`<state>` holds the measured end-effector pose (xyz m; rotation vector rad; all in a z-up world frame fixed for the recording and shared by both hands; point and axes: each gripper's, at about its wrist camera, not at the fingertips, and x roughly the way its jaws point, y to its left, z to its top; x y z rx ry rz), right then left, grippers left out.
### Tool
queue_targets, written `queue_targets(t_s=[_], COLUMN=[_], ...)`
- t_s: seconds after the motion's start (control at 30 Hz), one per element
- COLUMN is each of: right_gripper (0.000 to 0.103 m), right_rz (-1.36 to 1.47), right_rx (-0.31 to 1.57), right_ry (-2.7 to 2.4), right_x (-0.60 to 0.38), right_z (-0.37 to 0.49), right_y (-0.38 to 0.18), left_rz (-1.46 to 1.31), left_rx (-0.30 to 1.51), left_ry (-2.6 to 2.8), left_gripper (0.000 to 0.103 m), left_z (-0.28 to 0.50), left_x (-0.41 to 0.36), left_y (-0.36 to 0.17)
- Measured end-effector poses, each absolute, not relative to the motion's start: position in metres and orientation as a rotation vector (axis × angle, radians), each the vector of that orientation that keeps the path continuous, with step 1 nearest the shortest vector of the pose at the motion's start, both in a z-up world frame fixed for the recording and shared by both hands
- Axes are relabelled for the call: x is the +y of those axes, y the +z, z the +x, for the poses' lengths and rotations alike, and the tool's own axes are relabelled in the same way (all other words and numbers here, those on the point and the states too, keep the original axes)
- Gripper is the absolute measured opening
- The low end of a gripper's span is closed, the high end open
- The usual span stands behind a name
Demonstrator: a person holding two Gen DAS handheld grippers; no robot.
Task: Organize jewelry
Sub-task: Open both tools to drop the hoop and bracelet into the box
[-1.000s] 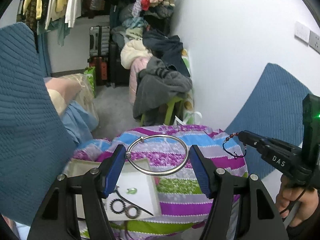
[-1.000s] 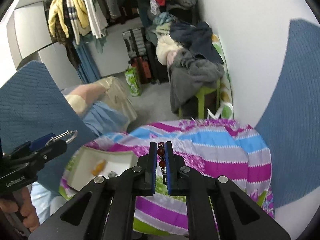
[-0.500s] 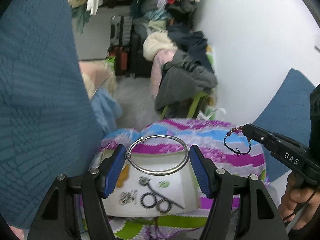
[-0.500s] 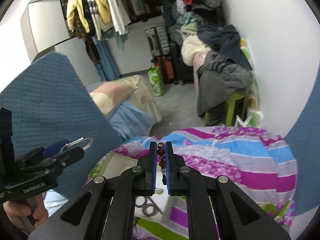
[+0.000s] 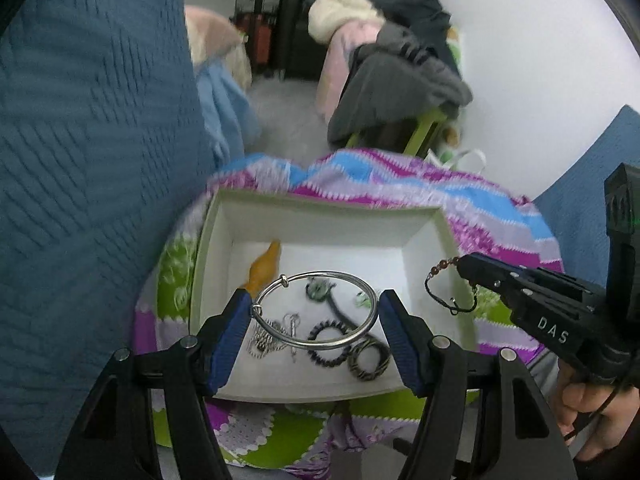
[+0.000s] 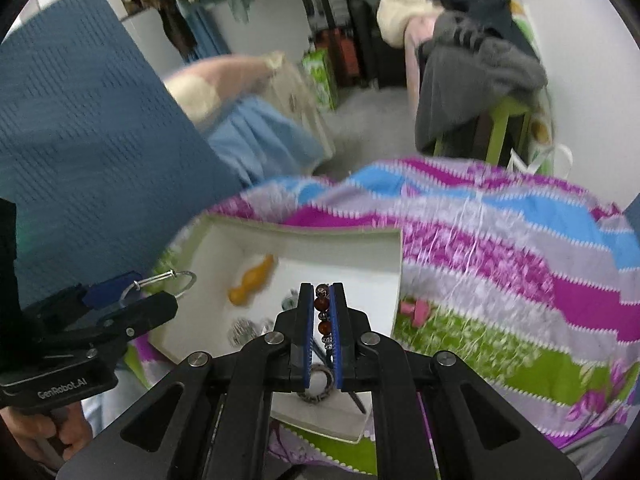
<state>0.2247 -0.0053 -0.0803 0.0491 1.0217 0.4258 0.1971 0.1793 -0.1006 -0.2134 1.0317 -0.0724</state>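
Observation:
My left gripper (image 5: 315, 312) is shut on a silver bangle (image 5: 340, 344) and holds it above a white box (image 5: 320, 216). The box holds an orange piece (image 5: 264, 268), dark rings (image 5: 370, 358), a silver chain (image 5: 264, 340) and a dark stick. My right gripper (image 6: 322, 300) is shut on a beaded bracelet (image 6: 322, 314) with brown beads, over the box's right part. In the left wrist view the right gripper (image 5: 464, 263) hangs the bracelet (image 5: 448, 292) by the box's right wall. The right wrist view shows the left gripper (image 6: 132, 296) and bangle (image 6: 176, 280) at the box's left edge.
The box (image 6: 312, 236) sits on a striped purple, blue and green blanket (image 6: 500, 256). Blue quilted fabric (image 5: 88, 140) rises at the left. A pile of clothes on a green stool (image 5: 400, 80) and suitcases stand behind. A white wall is at the right.
Both grippers have come down and forward over the white box, which now fills the middle of both views. Each still holds its piece.

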Motion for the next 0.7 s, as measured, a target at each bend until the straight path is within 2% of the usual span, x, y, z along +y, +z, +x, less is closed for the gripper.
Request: queue_targets(t_s=[0.17, 0.37, 0.43, 0.5, 0.57, 0.63, 0.7], right_gripper=[0.006, 0.007, 0.012, 0.031, 0.036, 0.048, 0.063], right_rz=[0.013, -0.002, 0.006, 0.008, 0.011, 0.011, 0.008], right_rx=[1.096, 1.138, 1.144, 1.127, 1.106, 1.077, 1.043], right_ry=[0.422, 0.430, 0.430, 0.428, 0.437, 0.434, 0.428], right_x=[0.004, 0.006, 0.004, 0.002, 0.001, -0.002, -0.005], right_z=[0.226, 0.228, 0.228, 0.227, 0.225, 0.223, 0.221], right_y=[-0.116, -0.132, -0.130, -0.123, -0.112, -0.097, -0.082], left_rz=[-0.215, -0.225, -0.223, -0.226, -0.233, -0.234, -0.230], left_rx=[1.099, 1.141, 1.132, 1.111, 1.090, 1.062, 1.029], left_ry=[-0.063, -0.061, -0.041, -0.029, -0.024, -0.016, -0.011], left_gripper=[0.066, 0.066, 0.067, 0.067, 0.067, 0.067, 0.075], left_z=[0.207, 0.208, 0.207, 0.204, 0.202, 0.199, 0.197], left_x=[0.182, 0.182, 0.182, 0.183, 0.184, 0.186, 0.186], left_y=[-0.132, -0.152, -0.147, -0.139, -0.128, -0.111, -0.094])
